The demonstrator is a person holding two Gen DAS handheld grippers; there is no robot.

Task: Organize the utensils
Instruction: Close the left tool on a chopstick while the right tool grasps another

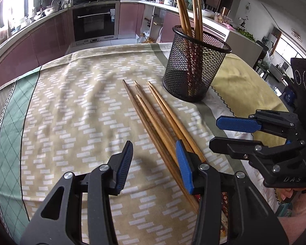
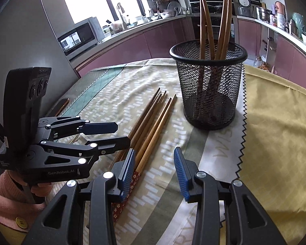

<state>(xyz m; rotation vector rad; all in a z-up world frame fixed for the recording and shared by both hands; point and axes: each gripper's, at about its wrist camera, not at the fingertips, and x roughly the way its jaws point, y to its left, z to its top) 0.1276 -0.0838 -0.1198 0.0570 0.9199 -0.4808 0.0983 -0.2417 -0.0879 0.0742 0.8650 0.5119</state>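
Several loose wooden chopsticks [image 1: 153,114] [image 2: 151,122] lie side by side on the patterned tablecloth, tips pointing away. A black mesh cup [image 1: 193,71] [image 2: 210,89] stands just beyond them with more chopsticks [image 1: 183,10] [image 2: 204,20] upright inside. My left gripper [image 1: 154,149] [image 2: 123,134] hovers low over the thick ends, open and empty, and the sticks pass under its right finger. My right gripper [image 2: 154,155] [image 1: 214,132] is open too. The sticks' patterned ends run beside and below its left finger, and the pads do not press on them.
A yellow cloth [image 2: 275,122] with a zigzag edge covers the table's right side. A dark flat object [image 2: 61,106] lies near the table's left edge. A hand in a pink sleeve [image 2: 2,194] holds the left gripper. Kitchen counters and an oven [image 1: 93,22] stand beyond the table.
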